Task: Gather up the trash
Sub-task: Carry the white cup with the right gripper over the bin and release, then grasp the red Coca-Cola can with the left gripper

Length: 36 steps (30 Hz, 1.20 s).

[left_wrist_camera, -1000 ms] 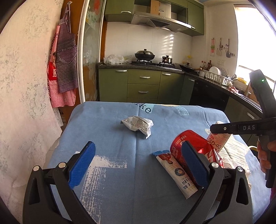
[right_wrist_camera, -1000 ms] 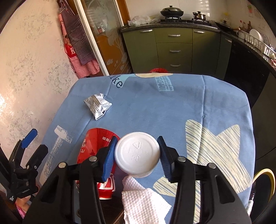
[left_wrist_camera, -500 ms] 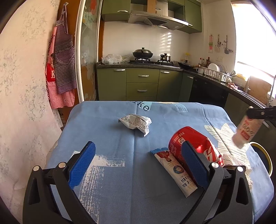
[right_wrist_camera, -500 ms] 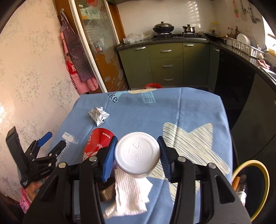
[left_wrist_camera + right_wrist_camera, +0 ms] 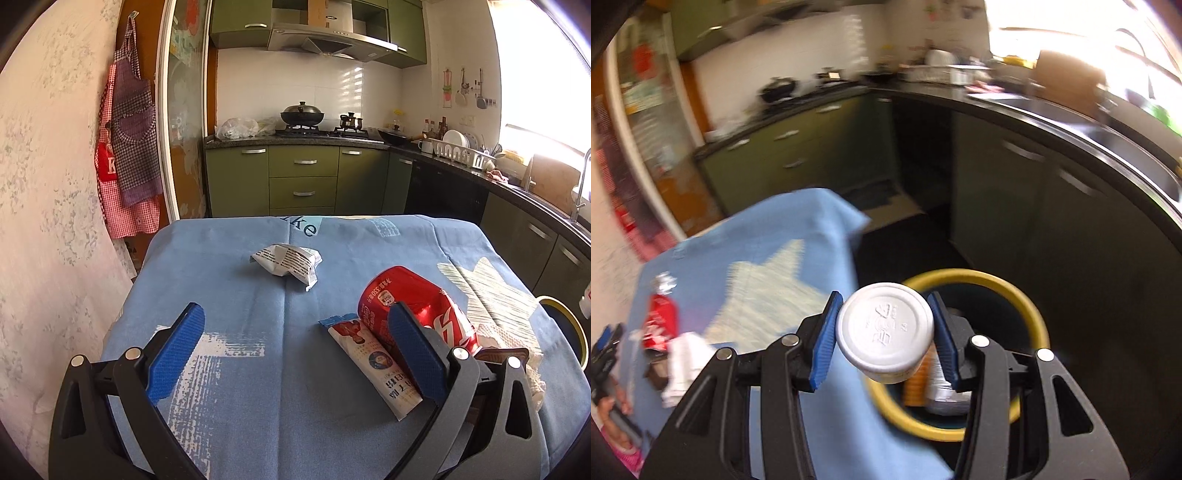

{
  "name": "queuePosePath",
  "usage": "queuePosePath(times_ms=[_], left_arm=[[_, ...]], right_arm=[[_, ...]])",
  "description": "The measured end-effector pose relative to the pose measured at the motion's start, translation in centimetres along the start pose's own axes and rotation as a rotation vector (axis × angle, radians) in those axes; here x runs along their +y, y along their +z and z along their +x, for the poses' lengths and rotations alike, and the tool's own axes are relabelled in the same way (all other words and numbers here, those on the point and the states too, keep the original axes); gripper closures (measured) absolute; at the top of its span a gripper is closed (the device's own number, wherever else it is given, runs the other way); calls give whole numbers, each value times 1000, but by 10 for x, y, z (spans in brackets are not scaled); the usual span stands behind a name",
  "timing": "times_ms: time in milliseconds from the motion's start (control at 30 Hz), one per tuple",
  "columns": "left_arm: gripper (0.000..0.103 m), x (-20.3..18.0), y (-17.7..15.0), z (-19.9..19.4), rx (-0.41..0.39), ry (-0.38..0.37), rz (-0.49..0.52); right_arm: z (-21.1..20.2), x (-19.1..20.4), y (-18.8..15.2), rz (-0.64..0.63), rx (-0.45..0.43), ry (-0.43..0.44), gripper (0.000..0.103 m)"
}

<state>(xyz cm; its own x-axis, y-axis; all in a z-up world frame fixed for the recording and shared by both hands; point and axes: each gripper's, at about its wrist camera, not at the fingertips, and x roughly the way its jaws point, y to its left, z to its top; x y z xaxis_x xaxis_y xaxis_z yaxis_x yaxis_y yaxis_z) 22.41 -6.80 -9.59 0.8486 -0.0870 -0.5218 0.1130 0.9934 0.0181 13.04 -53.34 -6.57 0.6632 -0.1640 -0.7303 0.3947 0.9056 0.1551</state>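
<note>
My right gripper (image 5: 884, 334) is shut on a small white plastic bottle (image 5: 884, 328), its round base facing the camera, above the near rim of a yellow-rimmed bin (image 5: 1030, 314) beside the table. Some trash lies inside the bin. My left gripper (image 5: 291, 350) stands open low over the blue tablecloth (image 5: 258, 295), with nothing between its blue pads. A crushed red can (image 5: 413, 306) and a white-and-blue wrapper (image 5: 373, 365) lie by its right finger. A crumpled printed wrapper (image 5: 288, 260) lies mid-table. The bin's rim (image 5: 576, 332) shows at the table's right edge.
A white paper towel (image 5: 506, 332) and a brown item (image 5: 502, 356) lie behind the can. Green kitchen cabinets (image 5: 303, 181) and a dark counter run along the back and right. Aprons (image 5: 129, 147) hang on the left wall. A hand (image 5: 613, 410) holds the left gripper.
My right gripper has swung right, off the table, carrying the bottle over the bin, and has left the left wrist view. The left gripper has barely moved.
</note>
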Motion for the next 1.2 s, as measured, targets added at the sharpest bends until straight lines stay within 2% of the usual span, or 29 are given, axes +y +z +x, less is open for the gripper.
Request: queuePosePath(times_ms=[200, 267, 500, 767, 900, 1033, 1200], left_arm=[[5, -3, -2, 2, 9, 3, 14], [5, -3, -2, 2, 6, 6, 17], [5, -5, -3, 5, 24, 1, 22], [5, -22, 1, 8, 88, -73, 24], [5, -41, 14, 6, 109, -103, 40], [5, -64, 32, 17, 185, -162, 19], [5, -86, 42, 42, 285, -185, -9]], right_arm=[[47, -61, -11, 106, 64, -142, 57], [56, -75, -14, 144, 59, -164, 54], [36, -66, -28, 174, -2, -88, 48], [9, -44, -53, 157, -30, -5, 47], [6, -42, -59, 156, -36, -8, 46], [9, -45, -64, 170, -31, 31, 46], [15, -44, -68, 178, -22, 92, 42]])
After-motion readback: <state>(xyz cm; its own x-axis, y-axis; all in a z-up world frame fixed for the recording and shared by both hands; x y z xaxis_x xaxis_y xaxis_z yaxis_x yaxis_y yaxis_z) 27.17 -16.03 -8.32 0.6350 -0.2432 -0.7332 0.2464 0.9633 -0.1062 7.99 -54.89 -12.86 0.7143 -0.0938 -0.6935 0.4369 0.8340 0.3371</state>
